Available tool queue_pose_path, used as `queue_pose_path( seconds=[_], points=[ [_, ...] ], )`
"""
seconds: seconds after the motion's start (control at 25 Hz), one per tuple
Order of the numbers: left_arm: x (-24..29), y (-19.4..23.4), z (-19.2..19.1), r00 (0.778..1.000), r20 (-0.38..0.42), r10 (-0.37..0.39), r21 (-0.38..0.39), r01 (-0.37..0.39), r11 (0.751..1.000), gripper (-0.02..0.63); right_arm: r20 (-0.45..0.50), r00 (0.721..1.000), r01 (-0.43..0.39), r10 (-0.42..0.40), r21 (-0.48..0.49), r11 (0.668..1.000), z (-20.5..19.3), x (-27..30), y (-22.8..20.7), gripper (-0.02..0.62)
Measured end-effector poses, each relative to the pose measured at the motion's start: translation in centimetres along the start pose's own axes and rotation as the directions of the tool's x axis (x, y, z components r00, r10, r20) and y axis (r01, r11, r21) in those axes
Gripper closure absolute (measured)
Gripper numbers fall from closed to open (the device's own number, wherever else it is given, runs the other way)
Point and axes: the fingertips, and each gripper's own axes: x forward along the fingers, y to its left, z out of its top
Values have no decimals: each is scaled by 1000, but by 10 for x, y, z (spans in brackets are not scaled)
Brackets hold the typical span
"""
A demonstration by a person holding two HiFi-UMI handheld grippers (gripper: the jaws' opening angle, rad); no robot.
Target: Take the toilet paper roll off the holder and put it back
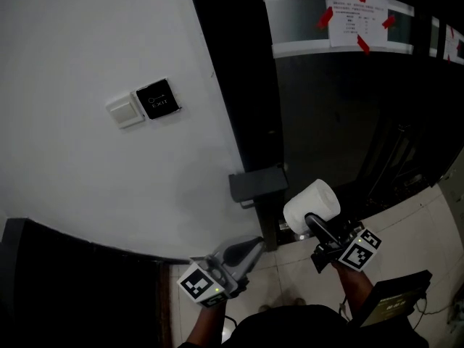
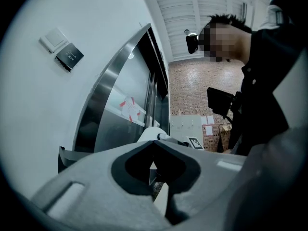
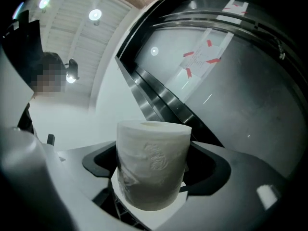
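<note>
A white toilet paper roll hangs in the air just right of the dark grey holder, which is fixed low on the white wall. My right gripper is shut on the roll. In the right gripper view the roll stands upright between the two jaws and fills the gap. My left gripper sits below the holder with its jaws shut and nothing between them. From the left gripper I see the roll just past the closed tips.
A white switch and a black card panel are higher on the wall. A dark glass door with a taped paper notice stands to the right. Pale floor tiles lie below, and a dark panel at lower left.
</note>
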Motion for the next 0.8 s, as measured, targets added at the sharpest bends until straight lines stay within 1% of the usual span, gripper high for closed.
queue_pose_path(
  seconds=[0.04, 0.12, 0.2, 0.28, 0.32, 0.4, 0.48, 0.68, 0.8],
  points=[
    [-1, 1, 0, 1000, 2, 4, -2, -4, 1000, 609, 4, 1000, 10, -10, 0, 1000, 0, 2, -6, 167],
    [-2, 1, -1, 1000, 1, 11, -8, -11, 1000, 609, 32, 998, 46, -48, 58, 997, 0, 3, -26, 167],
    [-4, 2, -3, 1000, 0, 16, -15, -16, 1000, 609, 71, 993, 81, -93, 154, 985, -3, 4, -51, 167],
    [-7, 3, -5, 1000, 5, 19, -25, -19, 1000, 609, 107, 985, 101, -135, 273, 957, -9, 5, -77, 167],
    [-9, 3, -7, 1000, 7, 22, -32, -22, 999, 609, 118, 979, 117, -166, 339, 933, -14, 4, -92, 167],
    [-12, 5, -11, 999, 1, 37, -44, -36, 998, 609, 128, 964, 149, -233, 466, 872, -28, 2, -122, 167],
    [-17, 8, -15, 999, -9, 54, -50, -54, 997, 608, 126, 949, 174, -288, 552, 816, -44, 2, -145, 169],
    [-33, 13, -20, 994, -20, 111, -65, -112, 992, 609, 101, 918, 216, -383, 683, 698, -81, 8, -178, 172],
    [-42, 16, -22, 990, -31, 141, -68, -143, 987, 609, 93, 908, 213, -409, 737, 641, -97, 17, -184, 172]
  ],
)
